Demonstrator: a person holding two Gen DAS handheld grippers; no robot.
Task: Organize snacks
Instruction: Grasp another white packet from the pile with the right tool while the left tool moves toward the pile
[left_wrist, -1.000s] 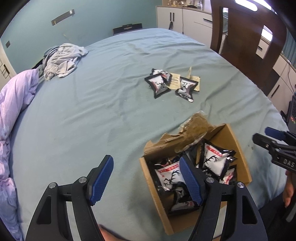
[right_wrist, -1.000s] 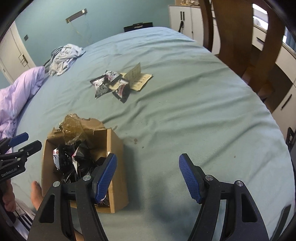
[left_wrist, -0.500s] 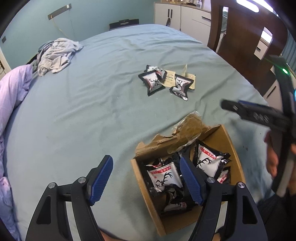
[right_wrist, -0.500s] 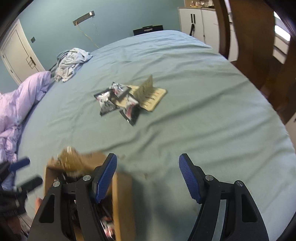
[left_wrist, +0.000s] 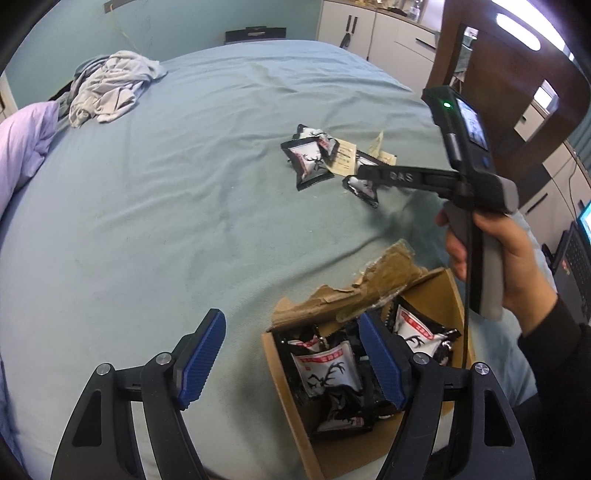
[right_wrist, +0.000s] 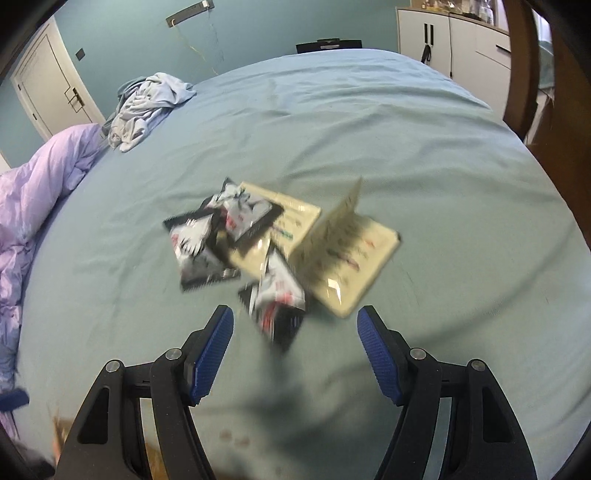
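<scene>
The right gripper (right_wrist: 294, 350) stood released, empty, just short of the nearest snack packet (right_wrist: 277, 295). The packet looked light, crinkly and slippery, best pinched across a sealed edge. The left gripper (left_wrist: 291, 360) hung released over the cardboard box (left_wrist: 284, 373).

Ahead of our right gripper (right_wrist: 295, 350) lie loose snack packets (right_wrist: 275, 291); the box (left_wrist: 291, 398) sits under our left gripper's (left_wrist: 293, 362) right finger.

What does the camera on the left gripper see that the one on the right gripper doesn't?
Only the left wrist view shows the open cardboard box with snack packets inside, and the person's hand holding the right gripper out over the bed.

Only the right wrist view shows a white door and that gripper's open, empty jaws close before the loose packets.

Both show the loose packets and paper sheets on the blue bedsheet, the crumpled clothes and purple duvet.
</scene>
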